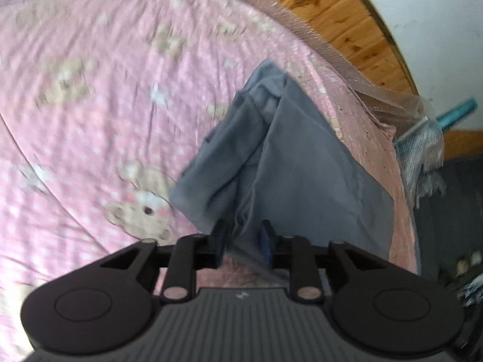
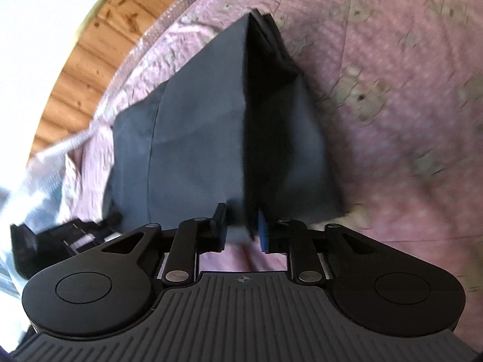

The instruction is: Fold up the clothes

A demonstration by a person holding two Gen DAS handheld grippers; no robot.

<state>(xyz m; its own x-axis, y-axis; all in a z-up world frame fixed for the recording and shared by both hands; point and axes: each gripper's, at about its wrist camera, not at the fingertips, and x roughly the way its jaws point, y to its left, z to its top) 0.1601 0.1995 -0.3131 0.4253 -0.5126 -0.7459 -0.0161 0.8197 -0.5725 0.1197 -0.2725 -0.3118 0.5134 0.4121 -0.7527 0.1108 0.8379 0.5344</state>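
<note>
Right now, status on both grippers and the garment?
Left gripper shut on grey garment. Right gripper shut on the same garment, lifted taut over pink bedsheet. Nothing in the way.

Home bedroom: pink bear-print bedsheet (image 1: pixel 90 120), wood floor (image 1: pixel 347 24), white wall (image 1: pixel 437 30).

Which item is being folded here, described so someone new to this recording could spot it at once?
Start from the pink bedsheet printed with bears and stars, which fills most of both views. Near its edge by the wooden floor is a grey garment, pinched in the jaws of both the left gripper and right gripper. It is the only plain, dark cloth on the patterned pink sheet.
</note>
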